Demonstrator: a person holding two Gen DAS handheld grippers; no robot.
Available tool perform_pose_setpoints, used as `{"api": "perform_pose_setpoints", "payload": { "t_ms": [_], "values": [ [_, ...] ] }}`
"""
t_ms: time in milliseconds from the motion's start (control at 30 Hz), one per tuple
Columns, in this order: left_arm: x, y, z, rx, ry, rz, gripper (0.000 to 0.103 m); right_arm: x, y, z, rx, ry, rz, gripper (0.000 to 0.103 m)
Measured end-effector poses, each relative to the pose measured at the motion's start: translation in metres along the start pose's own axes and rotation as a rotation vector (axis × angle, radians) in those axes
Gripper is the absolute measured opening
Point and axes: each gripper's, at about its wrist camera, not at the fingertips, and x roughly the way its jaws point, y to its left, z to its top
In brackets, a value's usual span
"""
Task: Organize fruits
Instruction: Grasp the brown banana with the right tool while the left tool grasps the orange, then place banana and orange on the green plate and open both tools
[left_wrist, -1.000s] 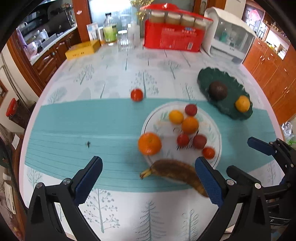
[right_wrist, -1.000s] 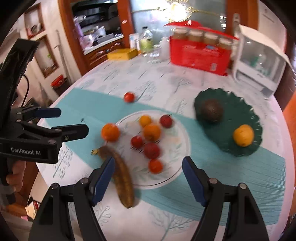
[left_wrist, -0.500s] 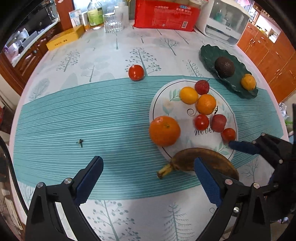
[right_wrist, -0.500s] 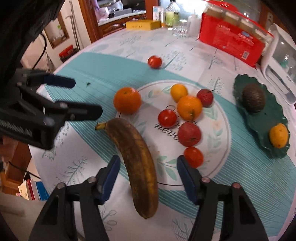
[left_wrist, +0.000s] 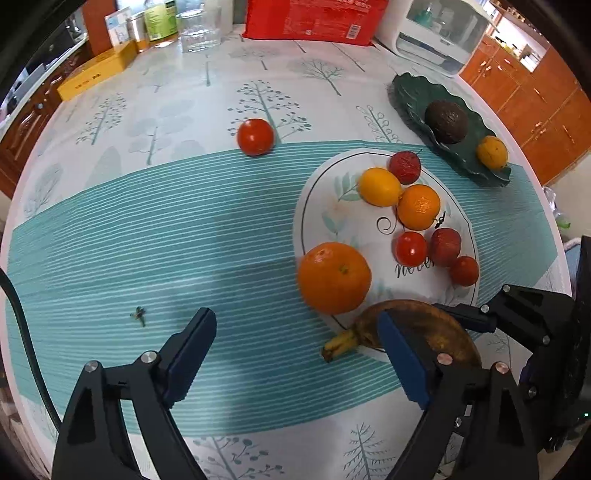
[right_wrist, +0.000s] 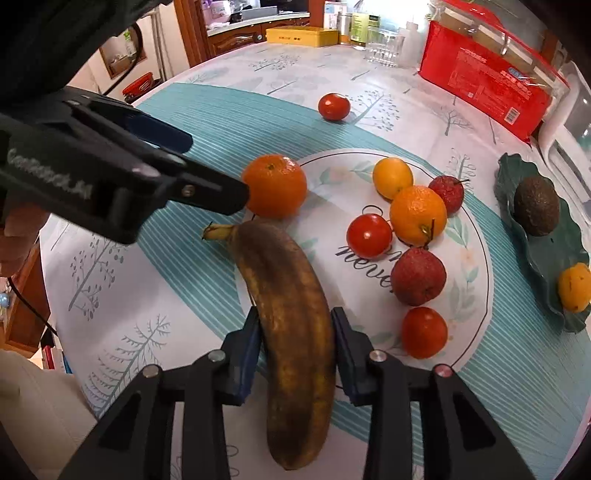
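right wrist view first: our right gripper has its two blue pads on either flank of the banana, pinching it, or at the very least touching it on both sides, a little below its middle. the banana's long axis runs straight ahead of this gripper, nearly in line with the fingers, so the jaws cross it squarely. its blunt end lies toward us, below the pads, and its stem points away and to the left. the brown fruit lies half on the surface, with its far half over the rim of the white plate.

beyond the stem sits the big orange, on the plate's left edge, just beside the banana. our left gripper hovers with its fingers spread wide and nothing between them, over the teal stripe of the cloth; the banana lies ahead of it and to its right, so we judge the right hand plainly the nearer one for the lift.

farther on, the plate carries small tomatoes, oranges and red fruits in a cluster. one loose tomato rests apart on the surface. at the far right, the green dish holds an avocado and a small yellow fruit.
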Motion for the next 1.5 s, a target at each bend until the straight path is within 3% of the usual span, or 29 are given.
{"api": "perform_pose_setpoints", "payload": {
  "t_ms": [300,633,1033,1300,1500],
  "values": [
    [0.016,-0.01,0.015,0.043,0.027,-0.049,0.076,-0.015,-0.015,-0.02,0.122,0.017,-0.055,0.034],
    [0.032,-0.024,0.017,0.102,0.046,-0.042,0.047,-0.041,-0.041,-0.04,0.3,-0.003,-0.118,0.034],
    [0.025,-0.037,0.011,0.125,0.026,-0.039,0.044,-0.053,-0.045,-0.045,0.407,-0.031,-0.145,0.034],
    [-0.026,-0.079,0.024,0.231,-0.074,-0.083,0.044,-0.088,-0.062,-0.034,0.512,-0.065,-0.165,0.034],
    [-0.072,-0.11,0.061,0.312,-0.168,-0.116,0.044,-0.135,-0.093,-0.007,0.554,-0.111,-0.24,0.034]
  ]
}}
